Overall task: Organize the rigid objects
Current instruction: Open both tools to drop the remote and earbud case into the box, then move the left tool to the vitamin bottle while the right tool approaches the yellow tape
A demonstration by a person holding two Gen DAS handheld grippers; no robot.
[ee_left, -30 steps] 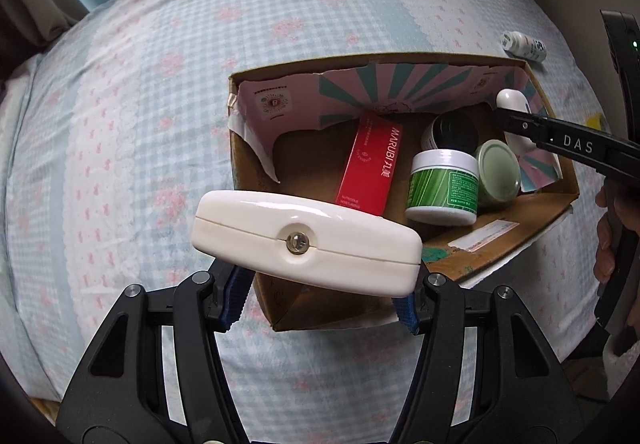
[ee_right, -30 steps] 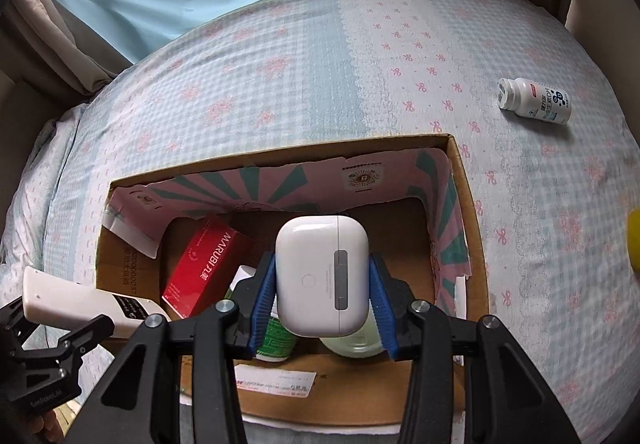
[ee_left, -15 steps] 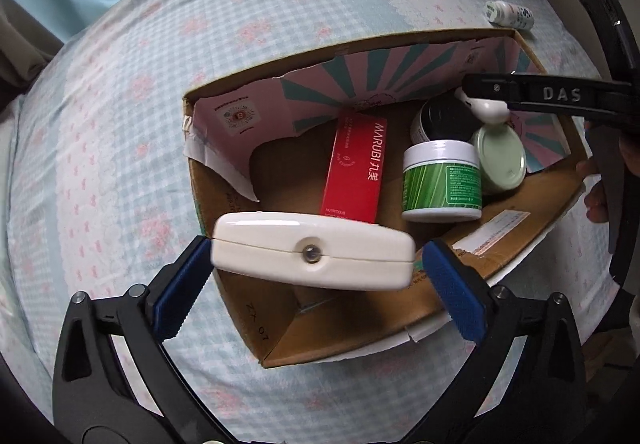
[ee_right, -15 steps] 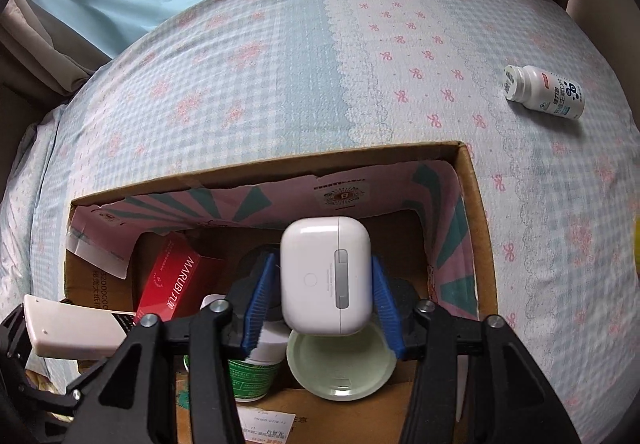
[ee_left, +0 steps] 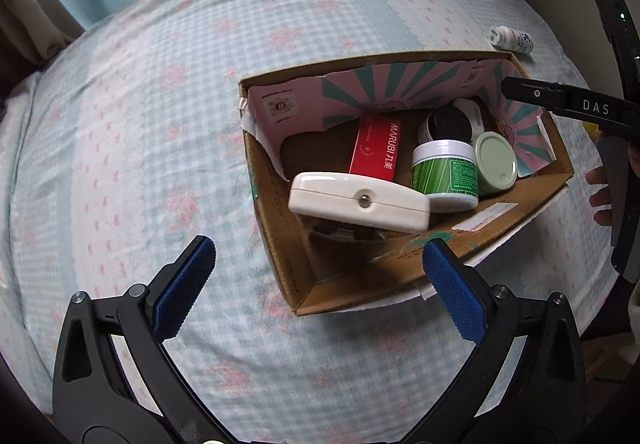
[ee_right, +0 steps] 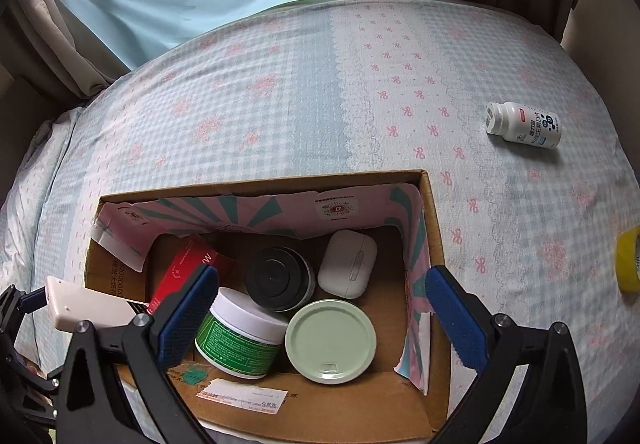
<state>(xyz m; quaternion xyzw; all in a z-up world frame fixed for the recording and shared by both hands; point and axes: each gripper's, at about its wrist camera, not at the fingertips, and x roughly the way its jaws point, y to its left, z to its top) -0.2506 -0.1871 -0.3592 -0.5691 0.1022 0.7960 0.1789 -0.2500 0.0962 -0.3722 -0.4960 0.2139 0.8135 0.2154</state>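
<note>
Both my grippers stand wide open and hold nothing. The left gripper (ee_left: 318, 276) hangs just above the near-left corner of the cardboard box (ee_left: 400, 280), which sits on the bed (ee_left: 160, 103). The cream case (ee_left: 358, 201) lies in that corner, propped and tilted, partly over the red carton (ee_left: 376, 151). Its long axis runs left to right across my view, the small metal stud facing me. To finish well, I judge I should back the left gripper straight up, clear of the box rim. The right gripper (ee_right: 320, 308) hovers over the earbud case (ee_right: 347, 268), which lies flat near the far-right wall. The white bottle (ee_right: 524, 124) lies on its side well apart, cap pointing left; I'd take it next.
</note>
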